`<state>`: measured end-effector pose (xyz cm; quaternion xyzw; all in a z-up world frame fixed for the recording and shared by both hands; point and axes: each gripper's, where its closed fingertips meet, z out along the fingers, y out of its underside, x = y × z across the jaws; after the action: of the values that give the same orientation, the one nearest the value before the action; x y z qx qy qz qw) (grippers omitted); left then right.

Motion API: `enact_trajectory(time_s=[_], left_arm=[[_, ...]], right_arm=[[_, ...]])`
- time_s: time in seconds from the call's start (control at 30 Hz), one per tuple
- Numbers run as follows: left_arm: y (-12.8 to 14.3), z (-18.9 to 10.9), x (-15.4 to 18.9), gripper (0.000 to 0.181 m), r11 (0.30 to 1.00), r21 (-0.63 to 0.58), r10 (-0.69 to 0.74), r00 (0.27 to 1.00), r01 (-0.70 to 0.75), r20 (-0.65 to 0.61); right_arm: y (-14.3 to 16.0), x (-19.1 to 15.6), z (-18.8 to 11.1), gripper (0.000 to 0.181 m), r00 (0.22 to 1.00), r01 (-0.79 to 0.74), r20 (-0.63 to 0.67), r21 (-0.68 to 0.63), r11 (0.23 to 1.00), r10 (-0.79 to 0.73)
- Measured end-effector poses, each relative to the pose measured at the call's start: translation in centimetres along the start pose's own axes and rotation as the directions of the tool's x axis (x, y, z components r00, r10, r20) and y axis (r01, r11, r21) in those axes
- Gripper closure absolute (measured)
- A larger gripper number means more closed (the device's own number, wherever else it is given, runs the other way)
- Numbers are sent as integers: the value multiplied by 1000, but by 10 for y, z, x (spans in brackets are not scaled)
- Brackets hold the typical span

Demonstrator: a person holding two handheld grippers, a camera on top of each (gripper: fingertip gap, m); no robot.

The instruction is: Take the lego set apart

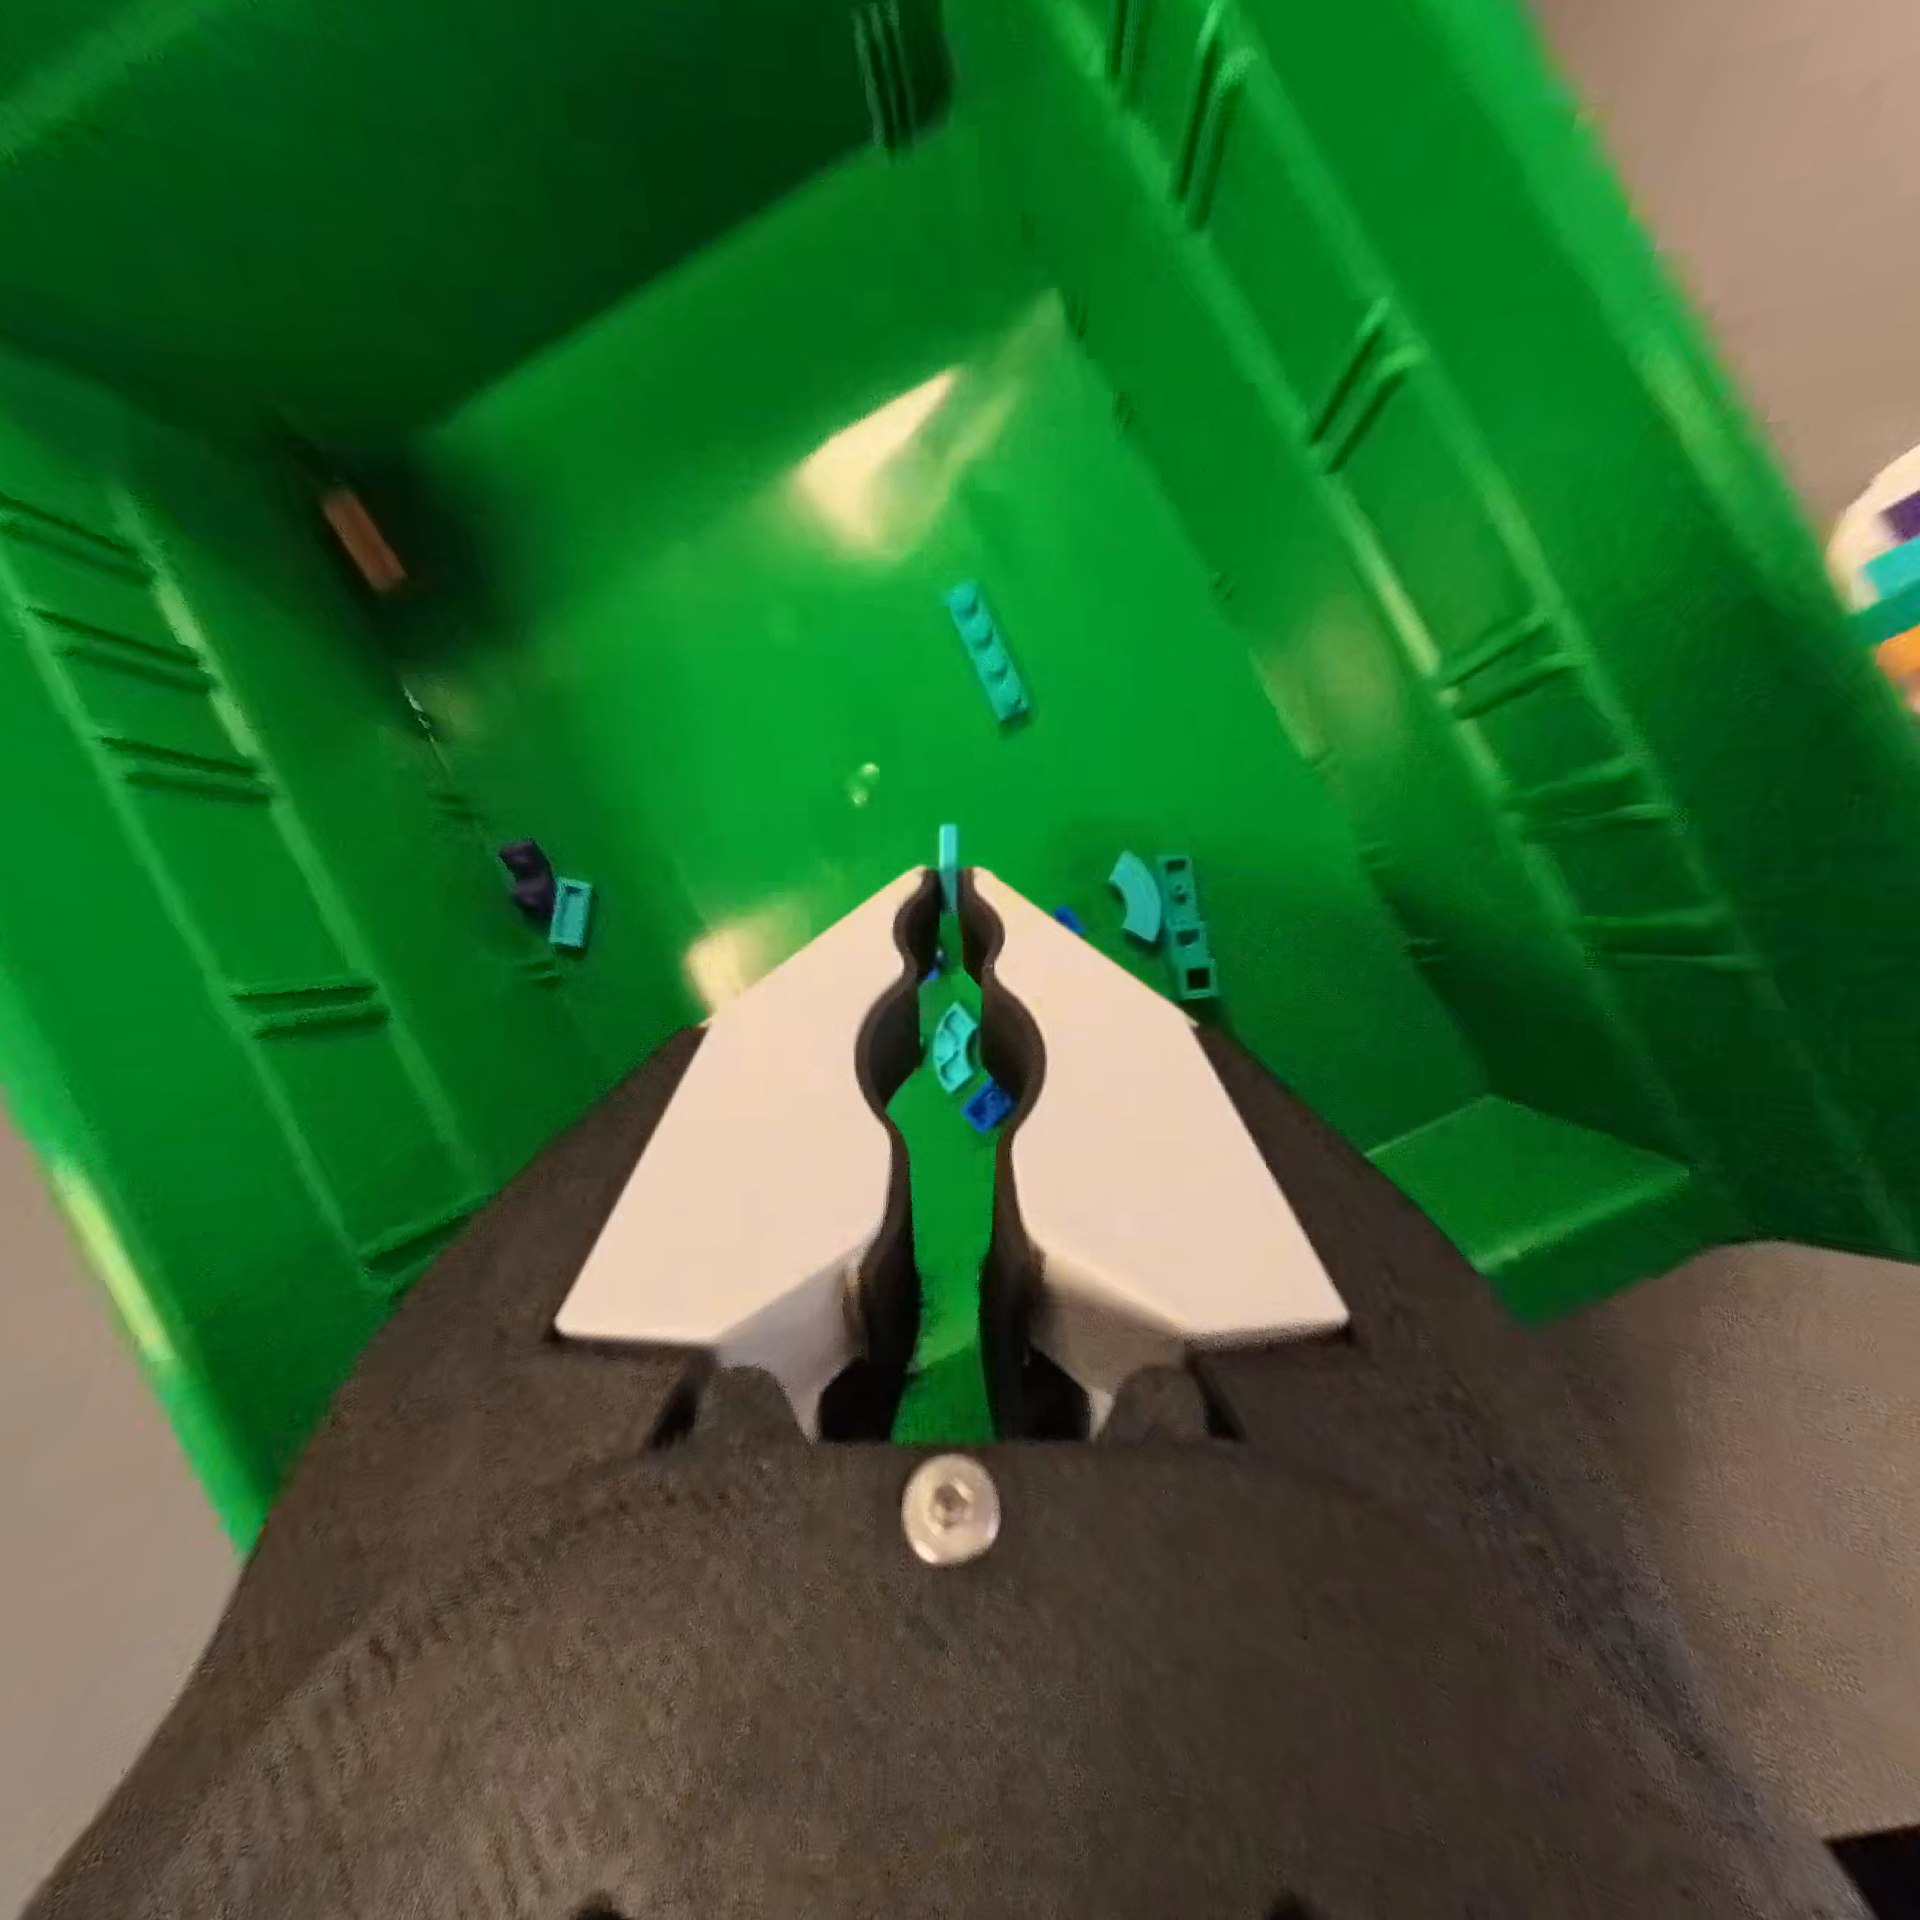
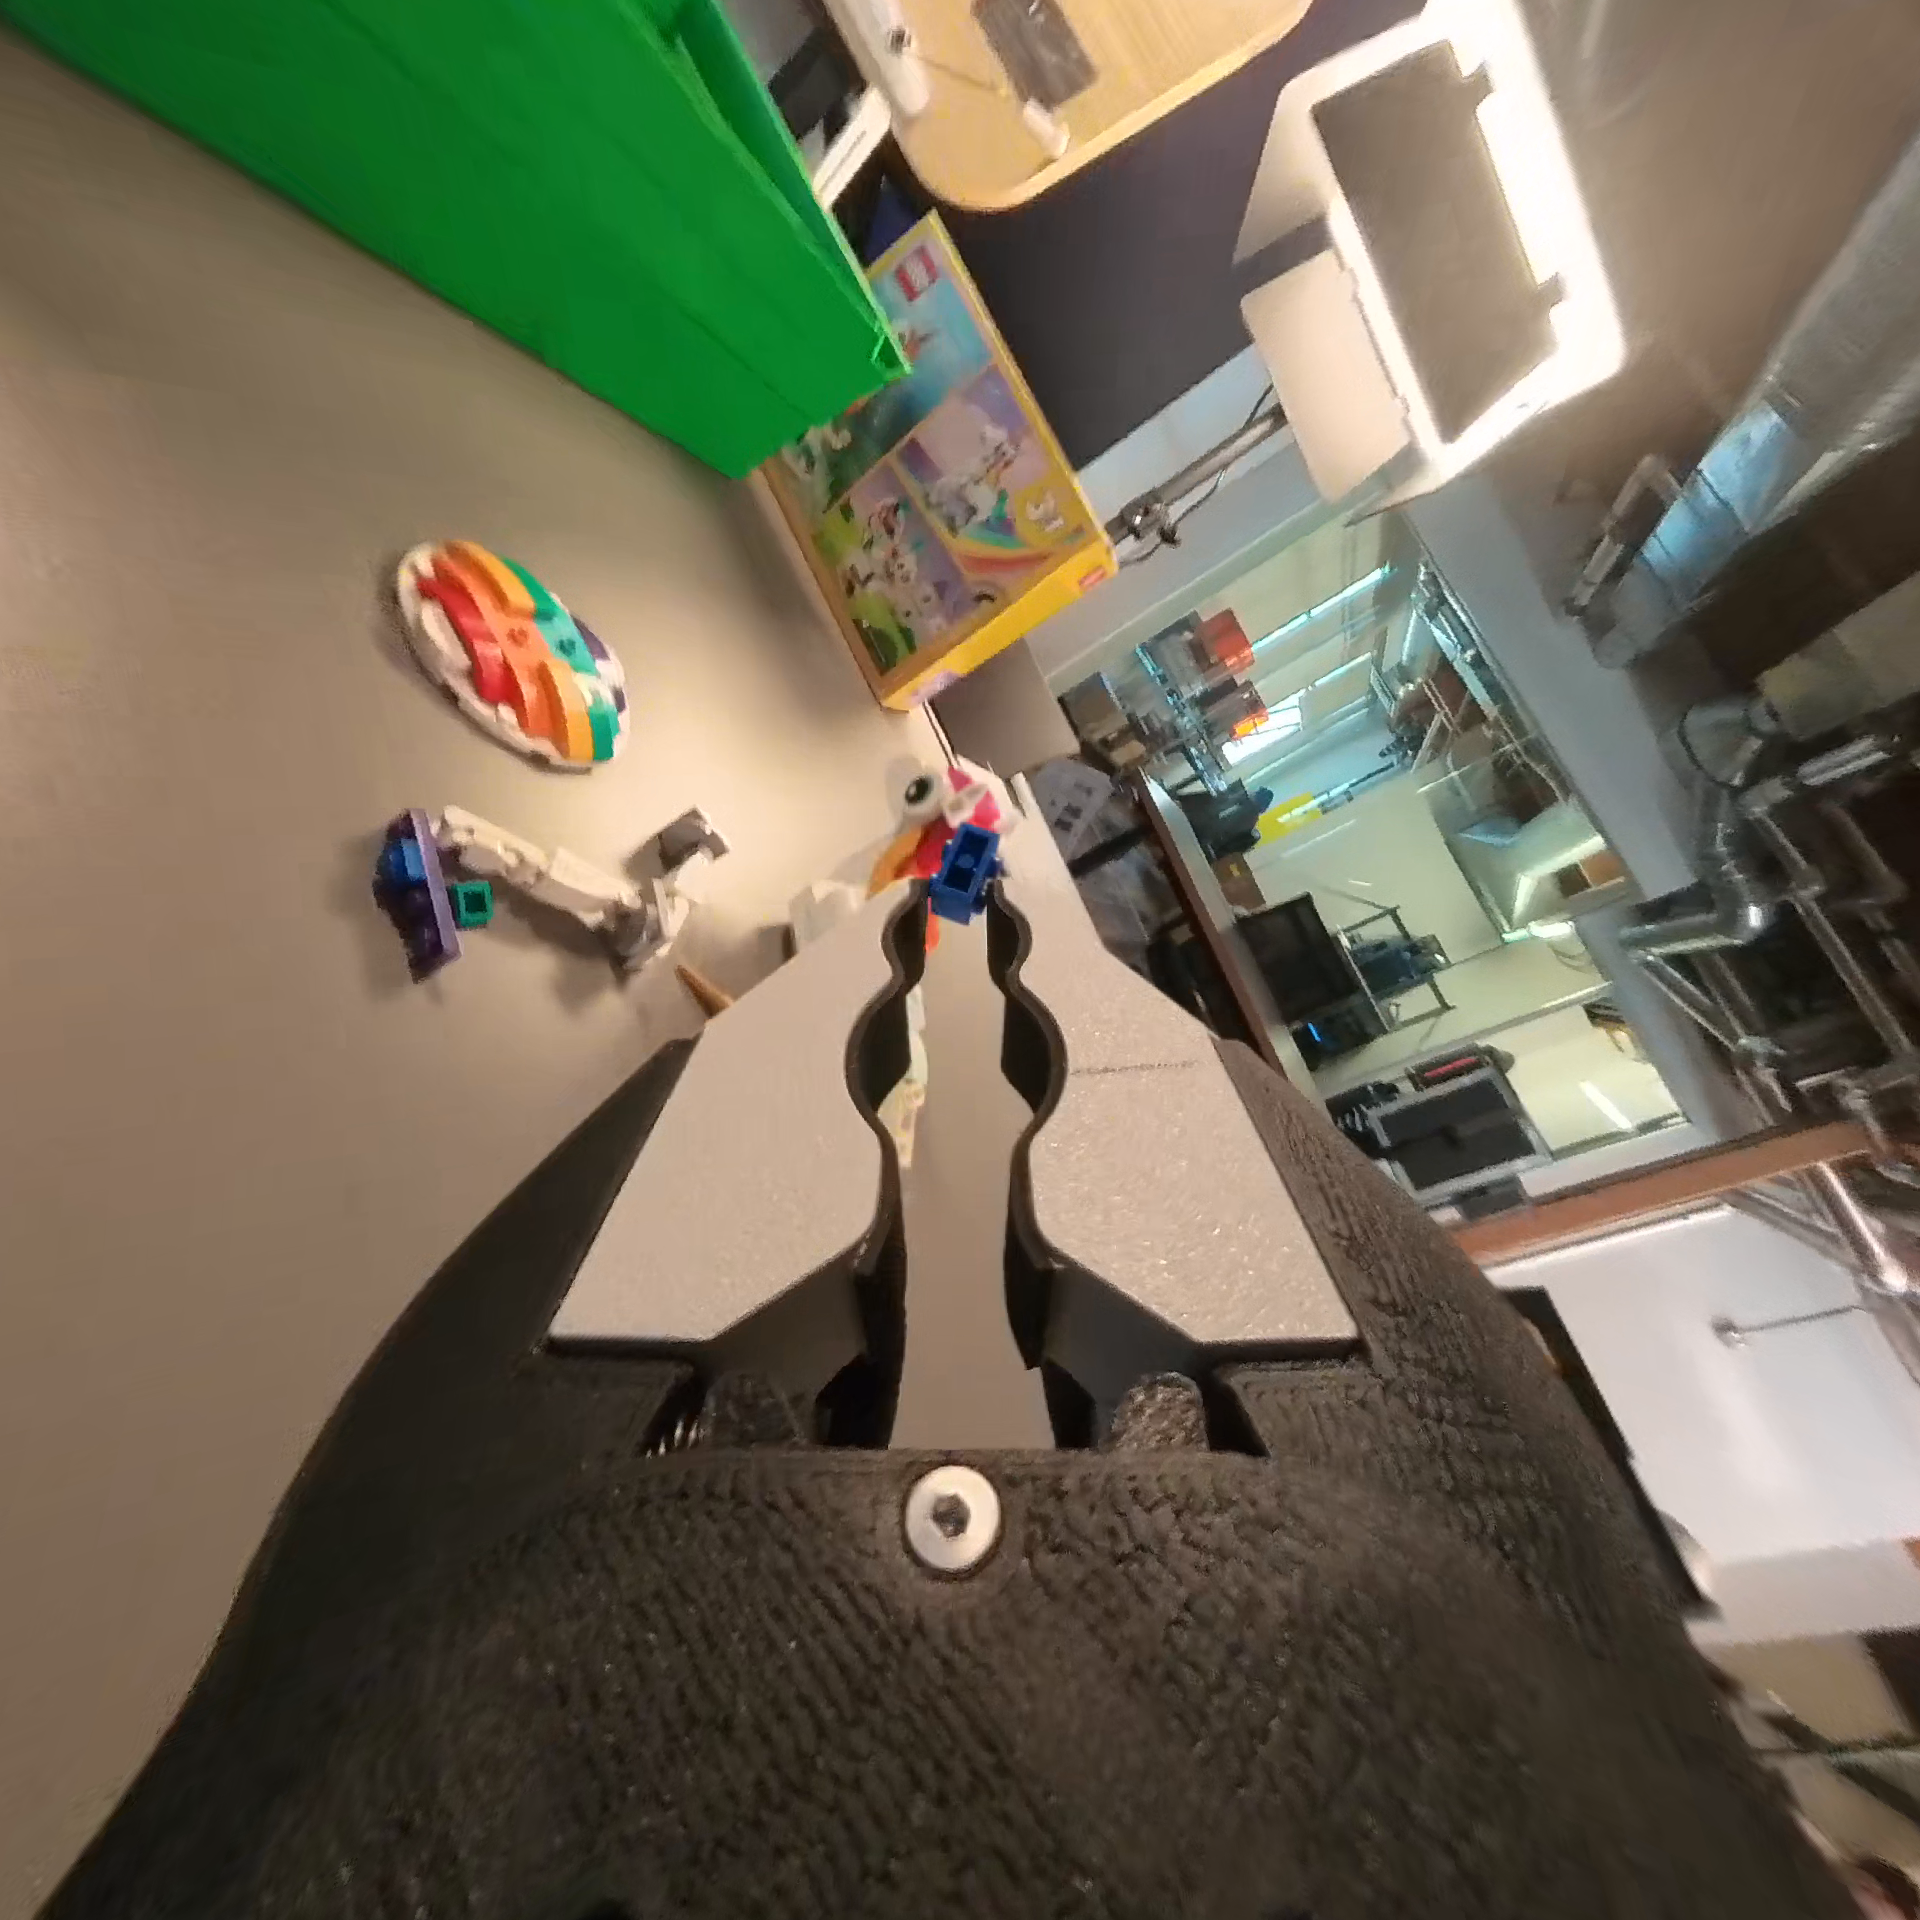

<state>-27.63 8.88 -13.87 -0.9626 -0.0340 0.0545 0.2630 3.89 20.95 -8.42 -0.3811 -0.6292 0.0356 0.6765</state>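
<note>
My left gripper is shut on a thin teal lego piece and holds it over the inside of the green bin. Loose pieces lie on the bin floor: a teal studded plate, teal curved pieces, a dark blue piece. My right gripper is shut on a lego chunk with a blue brick, a red and pink part and a white eye, held above the grey table. A rainbow disc and a white-and-purple assembly lie on the table.
The green bin's outer wall stands at the table's far side, with the yellow lego box beside it. A small tan cone piece lies near my right fingers. Part of the rainbow set shows beyond the bin's rim. Left tips to right tips: about 35 centimeters. Between my left fingertips and the teal studded plate there is roughly 6 centimeters.
</note>
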Motion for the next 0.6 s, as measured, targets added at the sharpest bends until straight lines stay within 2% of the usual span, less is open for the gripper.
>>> enact_trajectory(time_s=[0.03,0.2,0.3,0.47,0.53,0.6], left_arm=[[6,8,1,178,999,-42,-6,1000,5,-22],[13,23,5,179,992,-129,-25,998,18,-52],[18,29,7,170,980,-191,-69,995,54,-71],[14,29,2,160,980,-188,-75,996,64,-52],[6,22,0,161,990,-130,-67,997,63,-28],[-15,0,7,162,998,30,-47,999,47,-10]], right_arm=[[3,-1,1,172,1000,1,5,-13,1000,-1],[12,-5,4,172,999,-27,31,-39,999,28],[14,-8,5,172,999,-26,44,-46,999,28],[12,-11,5,172,998,-18,57,-42,999,20],[10,-10,5,172,998,-14,55,-30,999,16],[2,-11,2,171,999,4,51,20,1000,-5]])
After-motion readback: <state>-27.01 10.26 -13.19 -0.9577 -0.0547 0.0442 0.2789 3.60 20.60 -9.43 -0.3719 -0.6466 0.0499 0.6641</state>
